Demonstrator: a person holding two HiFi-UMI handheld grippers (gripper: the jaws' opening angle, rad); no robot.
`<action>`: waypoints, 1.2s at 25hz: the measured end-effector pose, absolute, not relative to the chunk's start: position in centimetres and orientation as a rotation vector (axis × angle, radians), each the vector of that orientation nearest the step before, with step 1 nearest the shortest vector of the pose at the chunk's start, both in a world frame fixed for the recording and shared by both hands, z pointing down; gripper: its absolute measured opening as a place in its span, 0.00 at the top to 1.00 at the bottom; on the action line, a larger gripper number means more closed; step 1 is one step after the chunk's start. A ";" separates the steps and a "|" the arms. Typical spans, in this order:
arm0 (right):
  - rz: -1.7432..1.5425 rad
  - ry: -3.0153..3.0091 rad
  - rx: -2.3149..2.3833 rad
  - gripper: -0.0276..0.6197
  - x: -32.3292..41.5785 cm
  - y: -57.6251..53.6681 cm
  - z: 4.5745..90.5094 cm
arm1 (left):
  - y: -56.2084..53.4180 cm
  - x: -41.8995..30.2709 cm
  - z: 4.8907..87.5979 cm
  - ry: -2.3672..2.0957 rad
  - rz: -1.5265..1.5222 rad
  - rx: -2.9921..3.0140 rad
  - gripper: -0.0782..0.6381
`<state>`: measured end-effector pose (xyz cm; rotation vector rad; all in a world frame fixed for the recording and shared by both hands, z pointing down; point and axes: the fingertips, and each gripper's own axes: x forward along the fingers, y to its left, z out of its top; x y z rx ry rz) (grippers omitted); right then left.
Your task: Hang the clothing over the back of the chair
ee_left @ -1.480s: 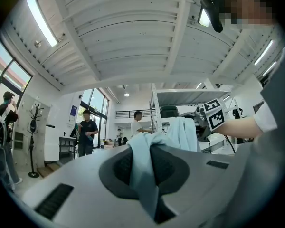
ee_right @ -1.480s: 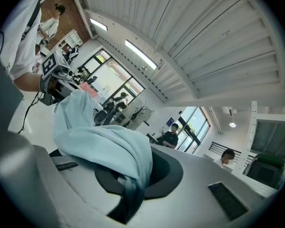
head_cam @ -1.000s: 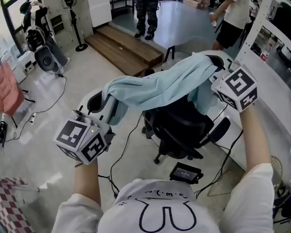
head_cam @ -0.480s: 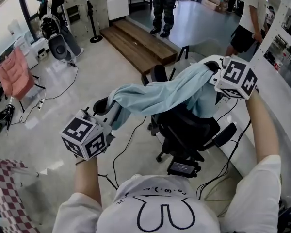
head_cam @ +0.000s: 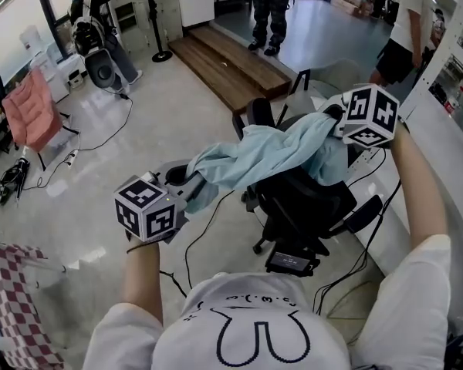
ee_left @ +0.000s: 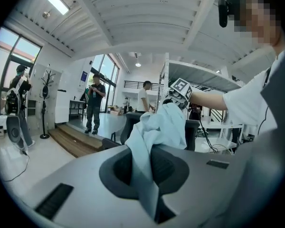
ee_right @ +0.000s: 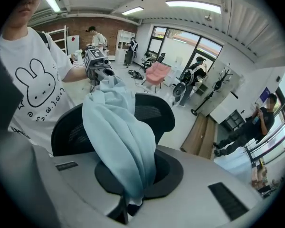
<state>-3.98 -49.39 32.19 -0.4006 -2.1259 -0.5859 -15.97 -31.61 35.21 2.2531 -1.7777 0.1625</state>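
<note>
A light blue garment (head_cam: 274, 151) is stretched between my two grippers and sags across the top of a black office chair (head_cam: 309, 199). My left gripper (head_cam: 187, 185) is shut on one end of the cloth, to the chair's left and at about backrest height. My right gripper (head_cam: 333, 123) is shut on the other end, above the chair's far right side and tilted down. In the left gripper view the cloth (ee_left: 164, 122) runs from the pinched jaws (ee_left: 149, 196) towards the chair. In the right gripper view the cloth (ee_right: 116, 122) hangs in front of the backrest (ee_right: 154, 110).
A white desk (head_cam: 440, 153) runs along the right, close to the chair. A black device (head_cam: 292, 262) and cables lie on the floor by the chair's base. A wooden step (head_cam: 231, 60), standing people, a pink chair (head_cam: 31, 114) and a floor fan (head_cam: 100, 66) lie farther off.
Both grippers have come down with the garment. The cloth now sags and bunches on the chair's backrest. The right gripper has tipped downward.
</note>
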 end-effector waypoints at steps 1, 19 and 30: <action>-0.573 -2.106 -0.410 0.92 -3.9 -49.5 32.8 | -31.8 -15.8 36.0 -1.752 0.186 2.245 0.85; -0.408 -1.995 -0.475 0.84 -2.6 -49.6 41.2 | -34.6 -11.3 44.8 -1.504 0.569 2.230 0.84; -0.405 -1.959 -0.453 0.62 -2.1 -49.6 42.2 | -35.2 -11.2 45.4 -1.444 0.598 2.190 0.48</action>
